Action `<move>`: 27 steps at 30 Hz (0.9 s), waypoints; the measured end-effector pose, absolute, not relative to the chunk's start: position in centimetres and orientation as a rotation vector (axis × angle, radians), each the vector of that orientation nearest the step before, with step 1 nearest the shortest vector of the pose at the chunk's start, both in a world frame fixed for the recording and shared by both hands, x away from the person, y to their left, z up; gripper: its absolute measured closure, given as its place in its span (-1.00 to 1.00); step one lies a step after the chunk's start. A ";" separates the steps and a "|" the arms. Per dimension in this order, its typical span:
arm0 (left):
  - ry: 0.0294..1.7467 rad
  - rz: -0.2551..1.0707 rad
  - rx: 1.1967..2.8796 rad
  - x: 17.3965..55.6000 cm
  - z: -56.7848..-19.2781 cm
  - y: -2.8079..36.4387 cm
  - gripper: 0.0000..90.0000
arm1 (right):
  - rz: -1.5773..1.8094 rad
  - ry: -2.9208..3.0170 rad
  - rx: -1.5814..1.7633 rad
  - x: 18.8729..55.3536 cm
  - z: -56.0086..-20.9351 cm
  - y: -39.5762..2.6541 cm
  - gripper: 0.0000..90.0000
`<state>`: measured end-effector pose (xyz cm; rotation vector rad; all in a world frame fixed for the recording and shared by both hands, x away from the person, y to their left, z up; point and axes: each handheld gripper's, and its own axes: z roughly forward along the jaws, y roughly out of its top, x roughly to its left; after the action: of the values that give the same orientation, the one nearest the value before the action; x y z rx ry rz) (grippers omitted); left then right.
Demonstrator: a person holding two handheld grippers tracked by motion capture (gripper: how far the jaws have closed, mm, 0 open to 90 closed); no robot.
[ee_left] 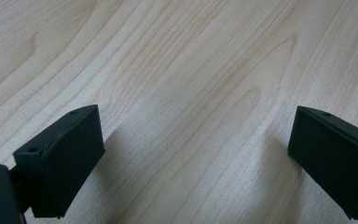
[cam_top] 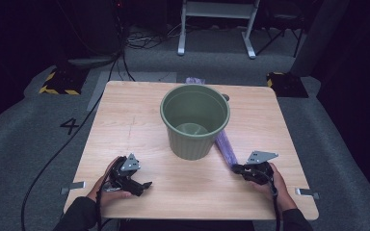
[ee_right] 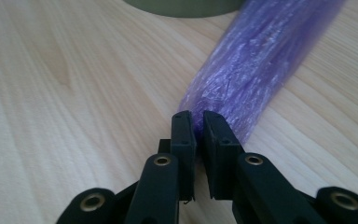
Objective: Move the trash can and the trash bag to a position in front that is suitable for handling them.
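Observation:
A green plastic bucket (cam_top: 195, 120) stands upright in the middle of the wooden table (cam_top: 125, 120). A rolled purple plastic bag (cam_top: 225, 147) lies on the table along the bucket's right side, its far end showing behind the bucket. My right gripper (cam_top: 235, 168) is at the roll's near end, and in the right gripper view its jaws pinch the tip of the purple bag (ee_right: 256, 70), with the bucket's base (ee_right: 182, 7) just beyond. My left gripper (cam_top: 144, 185) rests low over the table at the near left, its jaws wide apart over bare wood (ee_left: 191, 93).
The table's near edge has metal brackets (cam_top: 72, 186) at both corners. Grey carpet surrounds the table, with cables (cam_top: 53, 159) on the left, yellow-black striped blocks (cam_top: 60, 82) behind, and a white frame's legs (cam_top: 217, 29) at the back.

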<state>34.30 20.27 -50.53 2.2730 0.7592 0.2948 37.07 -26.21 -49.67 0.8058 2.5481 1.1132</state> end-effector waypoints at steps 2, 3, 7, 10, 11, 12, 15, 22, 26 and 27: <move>0.759 0.295 2.273 34.3 -50.5 20.3 -0.93 | 1.115 2.565 0.783 36.8 -49.6 -25.7 0.84; 0.759 0.295 2.273 34.3 -50.5 20.3 -0.93 | 1.120 2.574 0.771 36.7 -49.6 -25.4 0.83; 0.759 0.295 2.273 34.3 -50.5 20.3 -0.93 | 1.130 2.607 0.719 36.1 -49.6 -24.3 0.82; 0.759 0.295 2.273 34.3 -50.5 20.3 -0.93 | 1.153 2.639 0.670 35.6 -49.6 -23.4 0.81; 0.759 0.295 2.273 34.3 -50.5 20.3 -0.93 | 1.166 2.651 0.658 35.5 -49.7 -23.1 0.81; 0.759 0.295 2.273 34.3 -50.5 20.3 -0.93 | 1.179 2.663 0.649 35.4 -49.7 -22.9 0.80; 0.759 0.295 2.273 34.3 -50.5 20.3 -0.93 | 1.193 2.675 0.628 35.1 -49.7 -22.2 0.79; 0.759 0.295 2.273 34.3 -50.5 20.3 -0.93 | 1.208 2.696 0.563 34.2 -49.8 -20.2 0.63; 0.759 0.295 2.273 34.3 -50.5 20.3 -0.93 | 1.214 2.692 0.528 33.9 -49.8 -19.6 0.34; 0.759 0.295 2.273 34.3 -50.5 20.3 -0.93 | 1.221 2.689 0.528 33.8 -49.8 -19.5 0.21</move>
<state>34.31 20.27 -50.53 2.2731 0.7588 0.2951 33.81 -19.51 -49.77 0.5285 2.6890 1.2210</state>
